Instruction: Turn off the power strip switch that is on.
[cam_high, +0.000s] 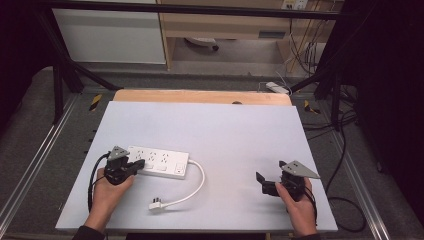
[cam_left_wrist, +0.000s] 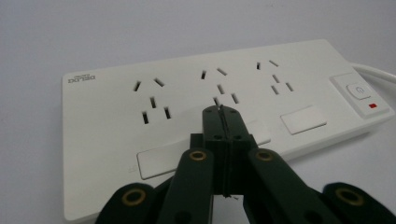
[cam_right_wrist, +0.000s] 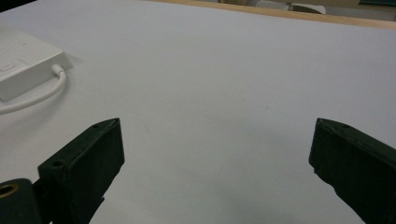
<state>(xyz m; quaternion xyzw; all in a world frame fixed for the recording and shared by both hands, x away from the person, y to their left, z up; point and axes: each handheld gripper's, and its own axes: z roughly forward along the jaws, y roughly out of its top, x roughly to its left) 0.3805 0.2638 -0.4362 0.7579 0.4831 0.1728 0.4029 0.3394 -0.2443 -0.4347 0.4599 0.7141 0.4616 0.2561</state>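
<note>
A white power strip (cam_high: 159, 161) lies flat on the left half of the white table (cam_high: 215, 130). Its white cable (cam_high: 197, 185) loops to the right and ends in a plug (cam_high: 156, 205) near the front edge. My left gripper (cam_high: 138, 165) is shut with nothing between its jaws, its tips over the strip's near side. In the left gripper view the shut left gripper (cam_left_wrist: 222, 112) points at the strip (cam_left_wrist: 107, 121) just below the middle socket; whether it touches I cannot tell. The switch (cam_left_wrist: 358, 90) sits at the strip's right end. My right gripper (cam_high: 262, 183) rests open at the front right, the right gripper (cam_right_wrist: 215, 140) holding nothing.
A wooden board edge (cam_high: 200, 96) runs along the table's far side. Black frame bars (cam_high: 65, 75) stand at the back left and right. Cables (cam_high: 345, 200) lie on the floor to the right, and a corner of the strip (cam_right_wrist: 23, 65) shows far left in the right gripper view.
</note>
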